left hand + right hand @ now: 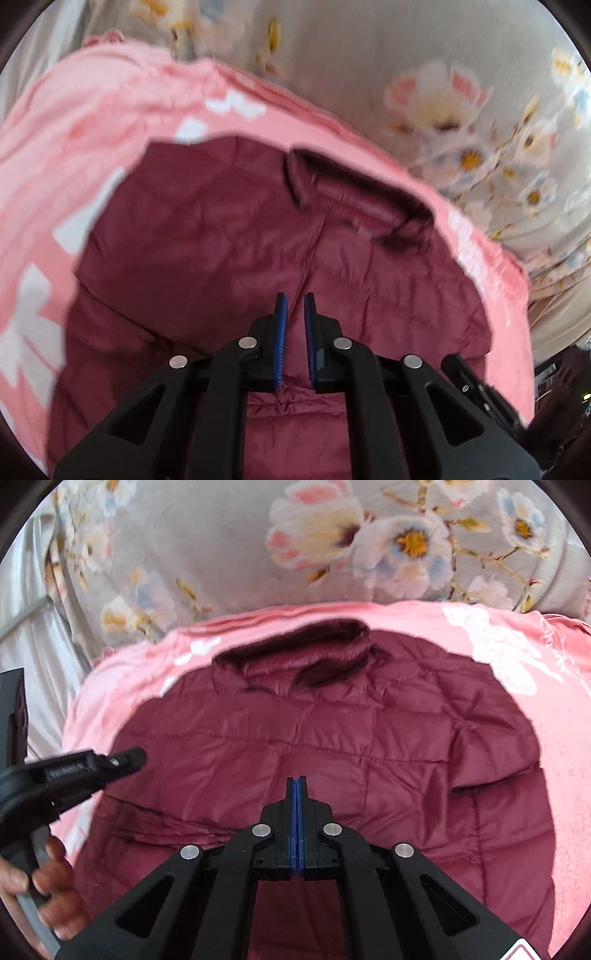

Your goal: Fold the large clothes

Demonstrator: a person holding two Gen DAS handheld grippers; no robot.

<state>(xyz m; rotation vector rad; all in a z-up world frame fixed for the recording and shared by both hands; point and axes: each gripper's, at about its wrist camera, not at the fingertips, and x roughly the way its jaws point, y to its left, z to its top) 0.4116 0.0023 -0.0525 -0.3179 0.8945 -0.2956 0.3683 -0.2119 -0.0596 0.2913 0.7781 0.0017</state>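
Left wrist view: black left gripper (294, 301), blue pads a narrow gap apart and pinching nothing, hovers above the maroon quilted puffer jacket (221, 240), which lies on a pink blanket with white bows (74, 122) over a grey floral bedspread (369, 48).

Right wrist view: right gripper (297, 781), pads pressed together and empty, hangs over the jacket; its collar (295, 642) lies far, one sleeve apparently folded inward. Folding seems partly done; further folds likely remain.

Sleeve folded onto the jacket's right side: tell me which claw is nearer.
Right. The right claw hovers over the jacket's middle, with the sleeve just to its right; the left claw is over the jacket's far left edge.
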